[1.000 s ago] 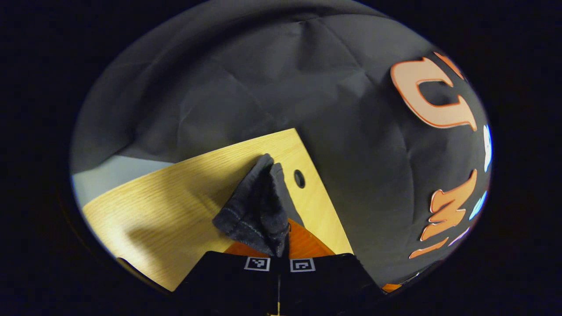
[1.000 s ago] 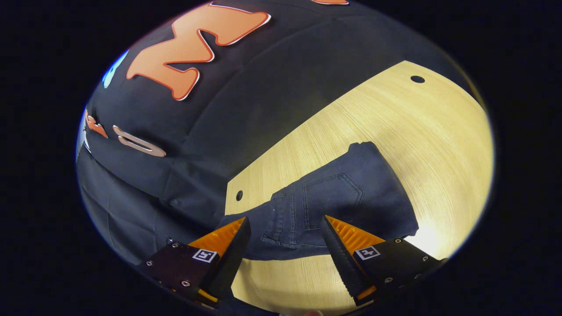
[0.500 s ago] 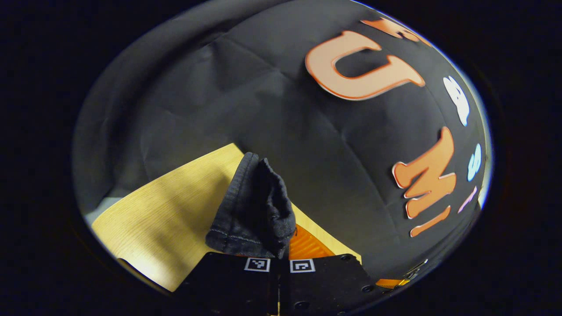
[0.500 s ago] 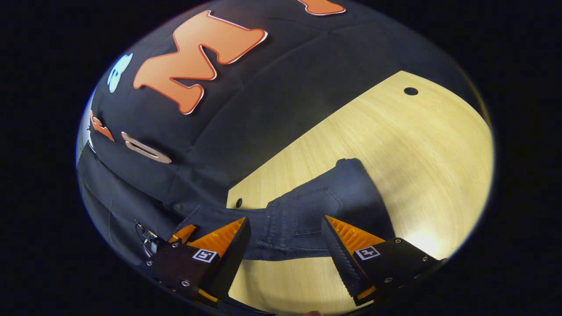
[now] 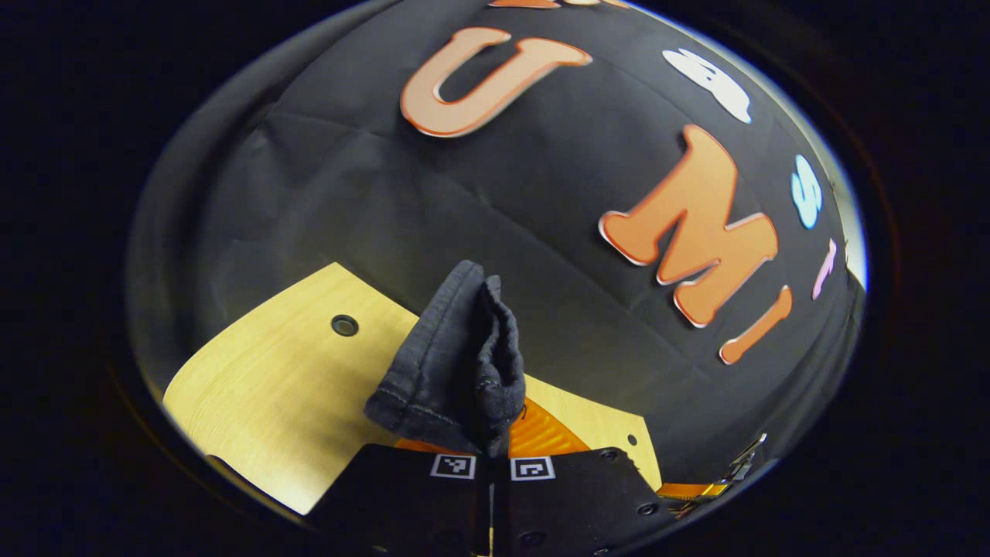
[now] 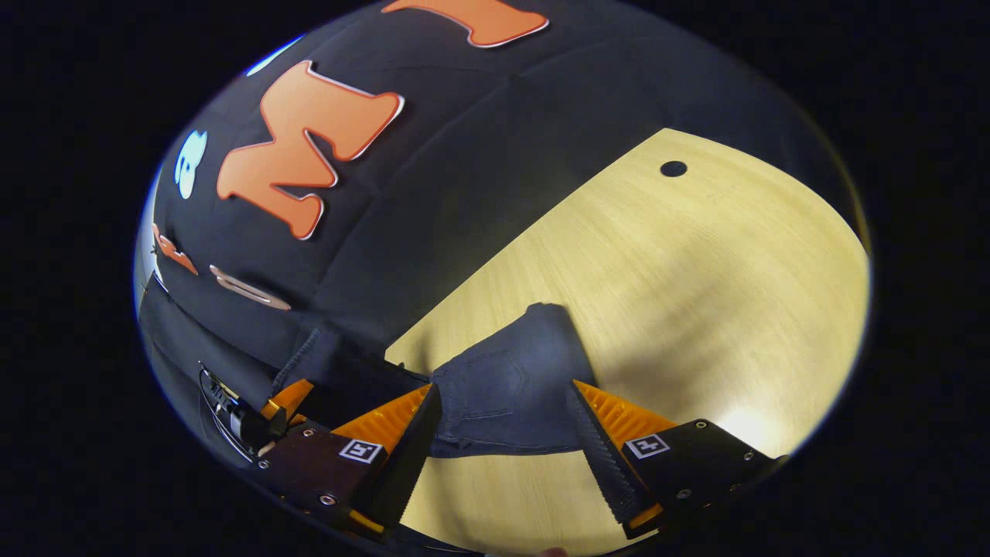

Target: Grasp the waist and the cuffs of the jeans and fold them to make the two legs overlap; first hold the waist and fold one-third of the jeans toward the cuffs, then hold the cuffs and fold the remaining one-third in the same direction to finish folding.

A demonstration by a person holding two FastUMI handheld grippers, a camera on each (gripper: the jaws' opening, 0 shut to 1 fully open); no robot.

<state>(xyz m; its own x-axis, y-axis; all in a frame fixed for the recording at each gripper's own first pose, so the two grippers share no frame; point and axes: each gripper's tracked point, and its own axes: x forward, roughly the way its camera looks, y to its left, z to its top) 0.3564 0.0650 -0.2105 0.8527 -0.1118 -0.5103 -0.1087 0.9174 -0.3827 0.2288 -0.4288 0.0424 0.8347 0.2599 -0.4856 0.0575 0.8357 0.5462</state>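
Both fingers of left gripper (image 5: 492, 452) pinch jeans (image 5: 456, 363) cuffs.

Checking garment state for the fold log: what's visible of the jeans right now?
The jeans are dark blue-black denim with pale stitching and a back pocket showing. In the right gripper view, part lies on the wooden table beyond the open right gripper; a stretch runs off toward the table edge. In the left gripper view, the left gripper has its jaws clamped on a bunched, hemmed end.
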